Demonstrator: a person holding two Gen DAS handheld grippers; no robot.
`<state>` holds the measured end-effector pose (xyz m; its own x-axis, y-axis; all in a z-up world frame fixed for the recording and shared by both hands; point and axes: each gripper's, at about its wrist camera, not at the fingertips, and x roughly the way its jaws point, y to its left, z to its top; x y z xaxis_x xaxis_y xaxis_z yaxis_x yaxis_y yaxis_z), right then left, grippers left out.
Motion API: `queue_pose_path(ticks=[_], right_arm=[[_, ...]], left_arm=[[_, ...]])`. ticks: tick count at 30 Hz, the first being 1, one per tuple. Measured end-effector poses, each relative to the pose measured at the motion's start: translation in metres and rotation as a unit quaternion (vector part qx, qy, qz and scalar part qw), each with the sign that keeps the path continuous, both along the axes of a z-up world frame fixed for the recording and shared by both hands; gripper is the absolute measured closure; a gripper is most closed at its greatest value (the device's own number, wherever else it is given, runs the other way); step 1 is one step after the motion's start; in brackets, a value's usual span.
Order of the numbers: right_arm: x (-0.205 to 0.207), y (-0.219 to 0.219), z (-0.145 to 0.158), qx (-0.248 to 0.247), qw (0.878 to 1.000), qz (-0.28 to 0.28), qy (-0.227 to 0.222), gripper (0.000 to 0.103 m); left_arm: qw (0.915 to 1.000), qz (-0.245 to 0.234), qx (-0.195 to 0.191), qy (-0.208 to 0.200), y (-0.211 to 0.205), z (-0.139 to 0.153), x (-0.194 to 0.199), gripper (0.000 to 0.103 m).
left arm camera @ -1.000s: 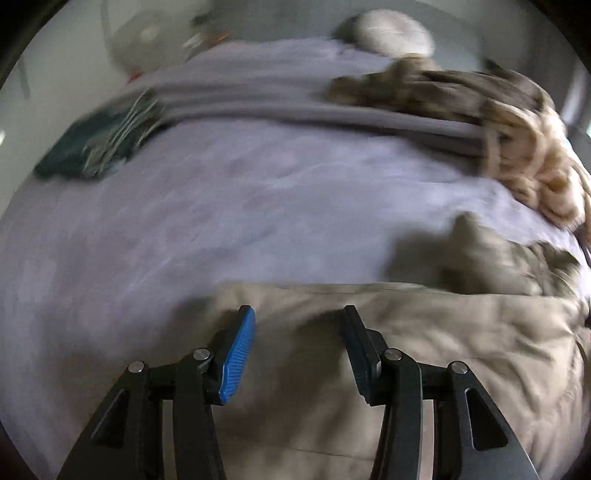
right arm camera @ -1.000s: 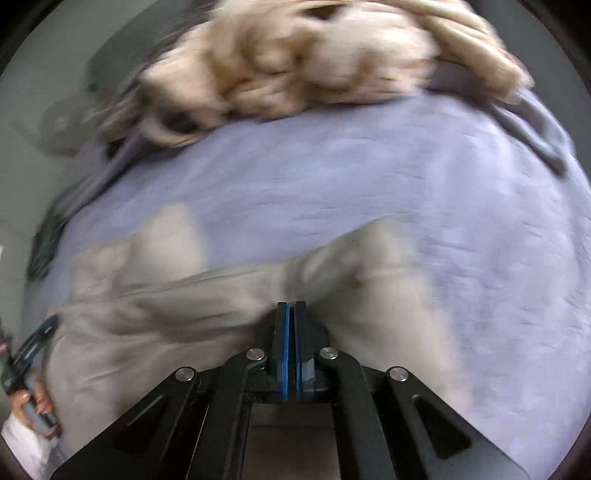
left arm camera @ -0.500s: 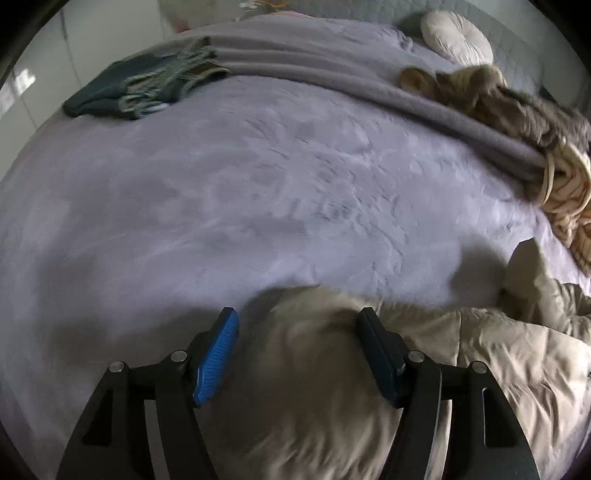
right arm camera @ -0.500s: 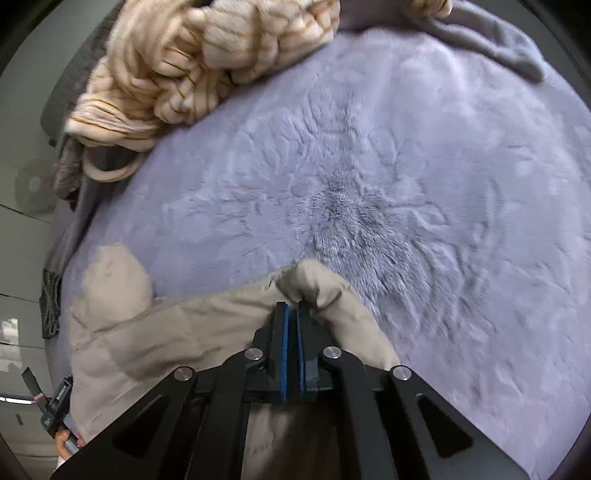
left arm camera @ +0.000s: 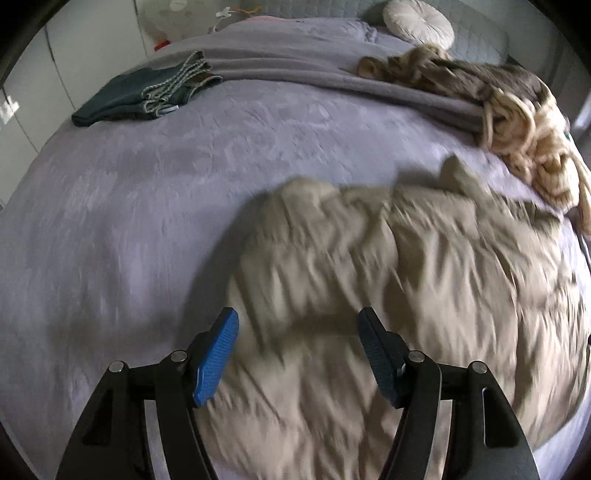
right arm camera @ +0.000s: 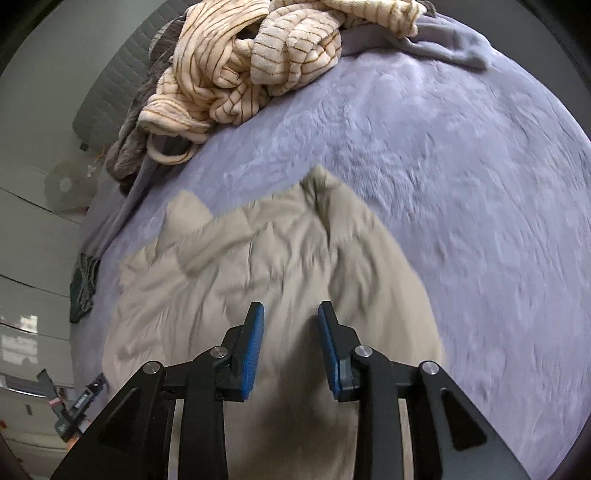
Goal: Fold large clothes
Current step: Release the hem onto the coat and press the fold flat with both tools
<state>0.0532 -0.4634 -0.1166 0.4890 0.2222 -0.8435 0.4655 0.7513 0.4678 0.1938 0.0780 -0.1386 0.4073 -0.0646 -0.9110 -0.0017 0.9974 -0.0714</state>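
A large beige padded garment (left arm camera: 388, 280) lies crumpled on the lilac bed cover (left arm camera: 147, 192). My left gripper (left arm camera: 299, 354) hovers over its near edge, open, with nothing pinched between the blue pads. In the right wrist view the same beige garment (right arm camera: 258, 266) spreads out below my right gripper (right arm camera: 290, 343). Its jaws are opening, and the cloth lies under them, free of the pads.
Folded dark jeans (left arm camera: 147, 92) rest at the far left of the bed. A striped cream fleece heap (right arm camera: 251, 62) and a grey blanket (left arm camera: 332, 81) lie at the back. A round white cushion (left arm camera: 417, 22) sits by the headboard. The other gripper (right arm camera: 81, 402) shows at the right wrist view's lower left.
The right gripper, shut on the beige cloth before, has let it go and its jaws have parted. The left jaws spread wider. Both grippers have pulled back from the garment's far edge.
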Motion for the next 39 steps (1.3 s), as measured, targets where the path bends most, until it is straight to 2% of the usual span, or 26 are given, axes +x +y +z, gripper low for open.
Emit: queue_pose_path(ticks=[5,7,19,20,21,22,25,27,30,32,34,36,38,39], right_arm=[[-0.035,0.009,0.009,0.008,1.0,-0.004,-0.008,0.069],[-0.05,0.012,0.012,0.009,1.0,-0.006,-0.008,0.061],[-0.106,0.028,-0.001,0.038,0.999,-0.024,0.016,0.06],[-0.109,0.031,-0.003,0.041,0.999,-0.024,0.017,0.06],[-0.111,0.033,-0.003,0.043,0.999,-0.024,0.018,0.06],[-0.113,0.035,-0.004,0.045,0.999,-0.025,0.018,0.06],[-0.119,0.041,-0.006,0.054,0.998,-0.027,0.018,0.059],[-0.122,0.045,-0.008,0.056,0.998,-0.025,0.02,0.054],[-0.125,0.052,-0.012,0.062,0.998,-0.021,0.025,0.053],[-0.127,0.056,-0.015,0.065,0.997,-0.019,0.029,0.05],[-0.126,0.059,-0.018,0.074,0.997,-0.012,0.028,0.037],[-0.125,0.061,-0.022,0.085,0.996,-0.009,0.027,0.029],[-0.124,0.061,-0.025,0.094,0.995,-0.012,0.025,0.025],[-0.124,0.061,-0.026,0.098,0.995,-0.014,0.023,0.019]], left_arm=[[0.9997,-0.015,-0.013,0.015,-0.014,0.005,-0.034,0.034],[0.9994,-0.016,-0.021,0.021,-0.016,0.006,-0.046,0.034],[0.9983,-0.023,-0.027,0.045,-0.021,0.01,-0.091,0.033],[0.9984,-0.024,-0.026,0.045,-0.022,0.01,-0.094,0.027],[0.9986,-0.025,-0.021,0.043,-0.023,0.01,-0.096,0.007],[0.9991,-0.023,-0.013,0.033,-0.024,0.013,-0.101,0.0],[0.9994,-0.025,-0.002,0.025,-0.027,0.015,-0.106,0.001],[0.9993,-0.024,-0.001,0.029,-0.026,0.012,-0.107,0.0],[0.999,-0.019,0.011,0.039,-0.025,0.007,-0.107,0.0],[0.9986,-0.017,0.024,0.043,-0.026,0.003,-0.108,0.001],[0.9984,-0.015,0.026,0.047,-0.025,0.0,-0.109,0.001],[0.9982,-0.014,0.022,0.054,-0.023,-0.003,-0.11,0.001],[0.9979,-0.011,0.021,0.06,-0.021,-0.007,-0.11,0.001],[0.9978,-0.009,0.018,0.063,-0.021,-0.008,-0.11,0.001]])
